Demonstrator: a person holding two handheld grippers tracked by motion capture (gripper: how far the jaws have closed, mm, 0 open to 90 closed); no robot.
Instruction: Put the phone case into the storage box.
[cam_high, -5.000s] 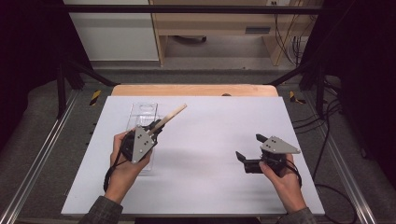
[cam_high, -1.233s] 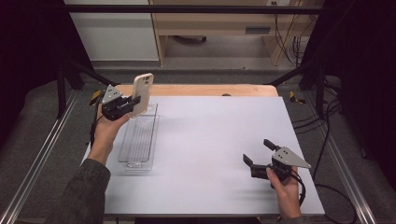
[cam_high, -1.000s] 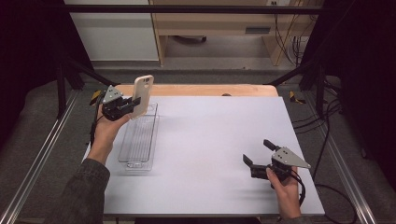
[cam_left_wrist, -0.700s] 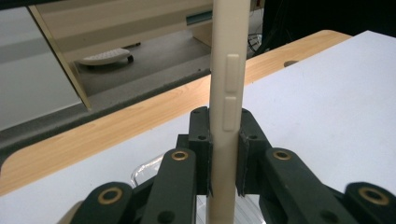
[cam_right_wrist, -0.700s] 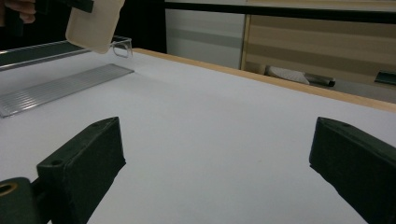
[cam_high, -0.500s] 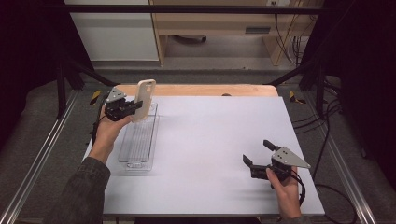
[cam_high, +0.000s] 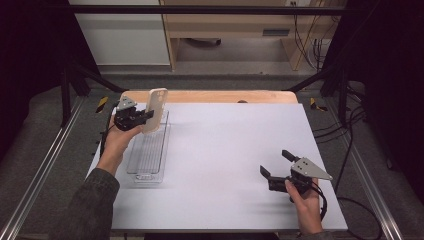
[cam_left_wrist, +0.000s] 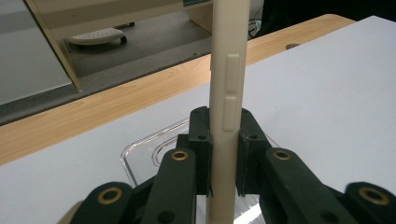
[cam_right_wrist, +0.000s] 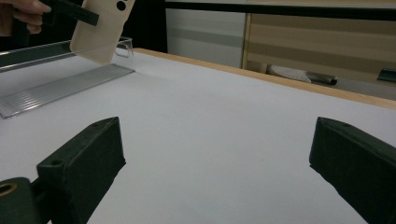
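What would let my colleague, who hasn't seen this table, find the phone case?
On the white table, look at the far left corner, above the clear ribbed plastic tray. The left gripper holds a cream phone case upright there, the only cream item.

My left gripper (cam_high: 145, 116) holds phone case (cam_high: 154, 110) above tray (cam_high: 148, 155), counter (cam_high: 225, 150) far left; my right gripper (cam_high: 274, 164) near right, well apart.

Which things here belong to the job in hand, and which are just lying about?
In the job:
- phone case, clamped edge-on in the left gripper
- clear tray, beneath the case

Lying about or idle:
- right gripper, open over bare table
- yellow-and-black clamps beside the table's far corners
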